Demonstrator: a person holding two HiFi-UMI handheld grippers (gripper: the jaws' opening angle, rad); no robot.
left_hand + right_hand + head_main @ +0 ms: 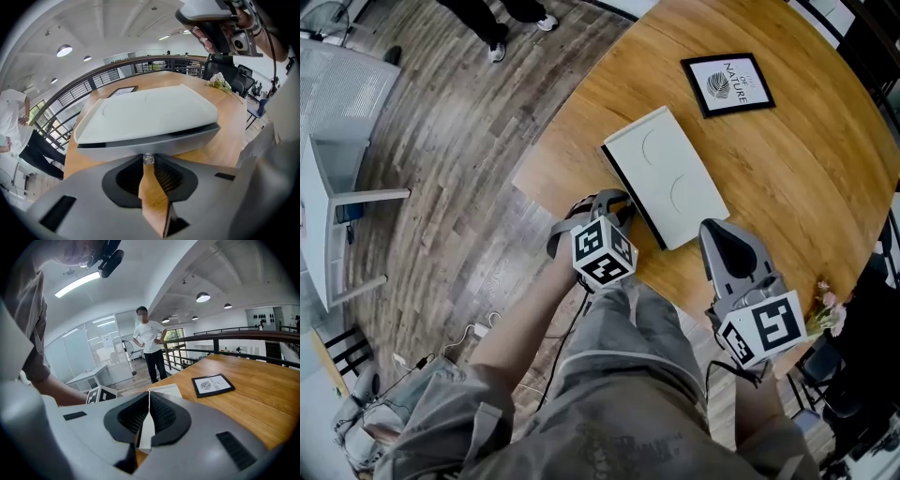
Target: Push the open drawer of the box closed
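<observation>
Your left gripper (pixel 614 204) pinches the shiny knob (pixel 148 159) at the smooth, rounded white box's (pixel 675 173) seven-o'clock edge, right gripper (pixel 713 232) clenched empty, bare wooden table (pixel 797 169) beyond.

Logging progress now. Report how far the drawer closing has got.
Done, apparently: the drawer front sits in under the box lid, nothing visibly sticking out. In hand: the left gripper is pinched on the drawer knob. Left: let go and back off. The right gripper is shut, idle.
</observation>
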